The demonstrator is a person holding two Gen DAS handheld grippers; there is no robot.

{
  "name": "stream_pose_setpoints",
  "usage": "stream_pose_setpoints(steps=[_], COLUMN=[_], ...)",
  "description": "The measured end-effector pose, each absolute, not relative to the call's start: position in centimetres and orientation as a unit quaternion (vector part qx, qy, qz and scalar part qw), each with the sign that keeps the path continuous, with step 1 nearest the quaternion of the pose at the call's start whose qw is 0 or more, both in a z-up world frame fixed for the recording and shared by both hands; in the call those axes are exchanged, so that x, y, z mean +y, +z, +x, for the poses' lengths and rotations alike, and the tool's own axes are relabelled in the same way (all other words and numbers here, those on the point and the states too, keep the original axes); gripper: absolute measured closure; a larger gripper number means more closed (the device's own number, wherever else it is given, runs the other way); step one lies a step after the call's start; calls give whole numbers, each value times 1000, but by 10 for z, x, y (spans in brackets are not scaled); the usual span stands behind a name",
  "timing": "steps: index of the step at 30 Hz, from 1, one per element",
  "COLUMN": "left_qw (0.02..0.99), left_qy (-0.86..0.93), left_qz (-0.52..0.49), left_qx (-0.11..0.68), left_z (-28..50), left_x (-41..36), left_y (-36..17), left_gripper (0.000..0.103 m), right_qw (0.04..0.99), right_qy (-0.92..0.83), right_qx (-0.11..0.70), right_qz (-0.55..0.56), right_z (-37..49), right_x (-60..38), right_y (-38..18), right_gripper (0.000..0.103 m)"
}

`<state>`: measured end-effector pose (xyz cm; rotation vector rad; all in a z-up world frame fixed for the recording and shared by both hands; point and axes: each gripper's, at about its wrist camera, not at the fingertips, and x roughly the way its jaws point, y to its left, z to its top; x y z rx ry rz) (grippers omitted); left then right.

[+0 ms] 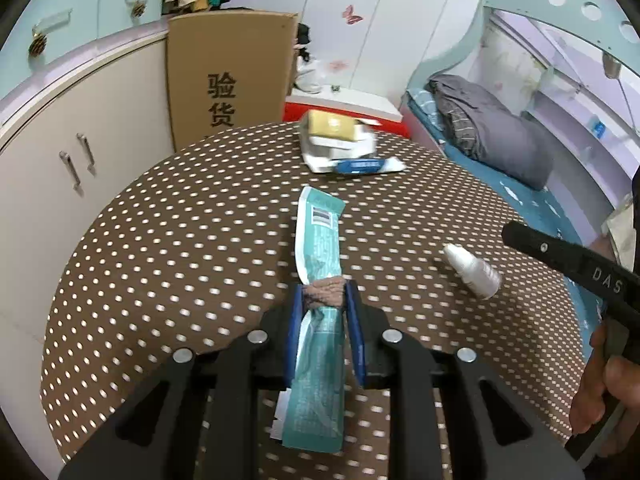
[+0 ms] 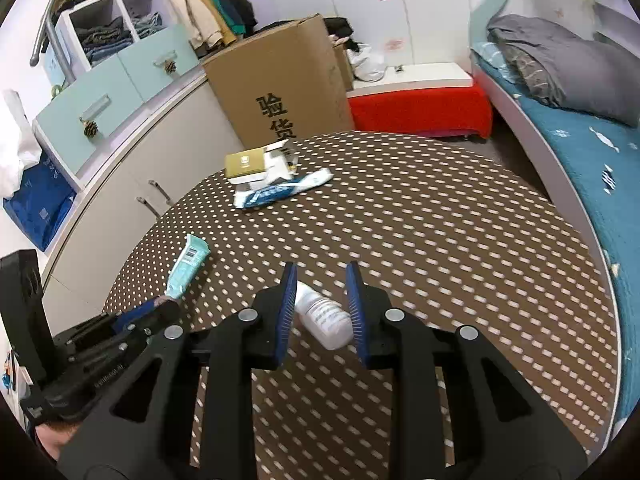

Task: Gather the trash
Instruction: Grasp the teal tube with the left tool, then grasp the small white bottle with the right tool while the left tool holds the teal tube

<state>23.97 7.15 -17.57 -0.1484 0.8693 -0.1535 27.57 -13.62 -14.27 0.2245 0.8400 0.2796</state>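
Left claw (image 1: 325,294): closed on one teal wrapper (image 1: 318,240), which is pinched between the two blue pads about midway along its length; the far end is stretched out ahead over the table, and the near end is trailed back under the claw body.
Right claw (image 2: 322,300): held open, narrowly, with one small white bottle (image 2: 324,316) lying on its side between the pads (whether either pad is touching it cannot be told).
Teal wrapper: one is counted; from the right wrist view it (image 2: 187,266) is seen at the table's left edge, with the left claw (image 2: 158,306) clamped on its near end.
White bottle: one is counted; from the left wrist view it (image 1: 472,270) is seen lying on the table, well to the right of the wrapper, near the right claw's black finger (image 1: 560,254).
Trash pile: one cluster is seen at the far side of the table, made up of a gold-topped box (image 2: 245,165), white cartons (image 1: 340,146) under it and a blue-and-white packet (image 2: 280,192) just in front (the exact count of cartons cannot be made out).
Table (image 2: 440,220): one, covered in a brown cloth with white dots.
Cardboard box (image 2: 280,92): one, stood upright beyond the table, just beside the cabinet (image 1: 80,140).
Bed (image 2: 580,152): one, on the right, with a grey blanket (image 2: 560,64) heaped on it.
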Motion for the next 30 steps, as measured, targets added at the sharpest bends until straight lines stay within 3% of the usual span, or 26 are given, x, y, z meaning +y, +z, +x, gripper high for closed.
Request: stream_pose_setpoints(steps=[4,6,7,14,15,17,30], left_qw=[903,904,904,906,906,907,913], left_qy=[-78,-78,-79,-75,-75,-75,-114], left_qz=[-65,-63,-62,-63,-62,-59,-45], left_qx=[417,415,416,413,412,411,388], left_z=[231,226,223,210,208,206,208], left_x=[58,56,55,57,57,57,14], left_y=[-170,-168,-168,-160,-159,-157,-132], left_gripper=[82,82,82,82,82,82,82], right_qw=[894,894,893,880,881,885,904], right_qy=[123,126,137,172,174,170,178], right_qx=[412,413,414,439,439,434,380], right_qz=[124,122,115,54,40,14,80], right_z=[263,261,260,272,274,272,234], right_x=[-159,-159,-155,-120,-115,-110,-178], right_y=[-151,-153,-155,-181,-184,-185,-138], right_gripper=[75,46,44,45,49,71,75])
